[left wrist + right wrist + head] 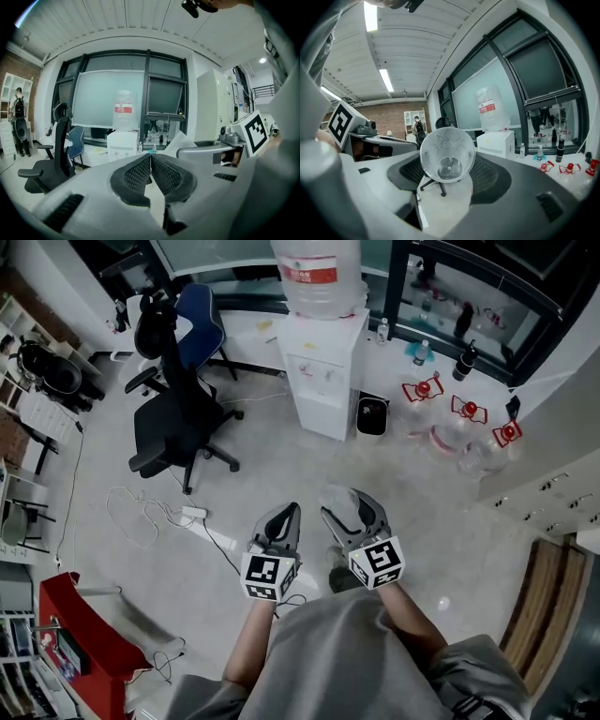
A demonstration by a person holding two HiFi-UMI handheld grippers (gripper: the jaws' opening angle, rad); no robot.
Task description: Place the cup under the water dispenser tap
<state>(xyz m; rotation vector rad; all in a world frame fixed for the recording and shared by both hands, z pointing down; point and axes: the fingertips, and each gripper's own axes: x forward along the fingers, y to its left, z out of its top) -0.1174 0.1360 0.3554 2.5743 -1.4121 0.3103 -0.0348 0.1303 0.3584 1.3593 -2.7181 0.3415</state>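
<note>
A clear plastic cup (447, 154) lies on its side between the jaws of my right gripper (447, 165), mouth toward the camera, and the pads press on its wall. From the head view the cup (340, 502) shows in the right gripper (352, 510) low over the floor. My left gripper (150, 157) is shut with nothing in it and rides just left of the right one (284, 518). The white water dispenser (323, 371) with a large bottle (317, 273) on top stands ahead across the floor. It also shows straight ahead as the dispenser (123, 145) and dispenser (497, 142).
A black office chair (178, 418) stands left of the path, with a power strip and cables (192, 514) on the floor beside it. A small black bin (372, 415) sits right of the dispenser. Empty bottles with red caps (459, 423) lie further right.
</note>
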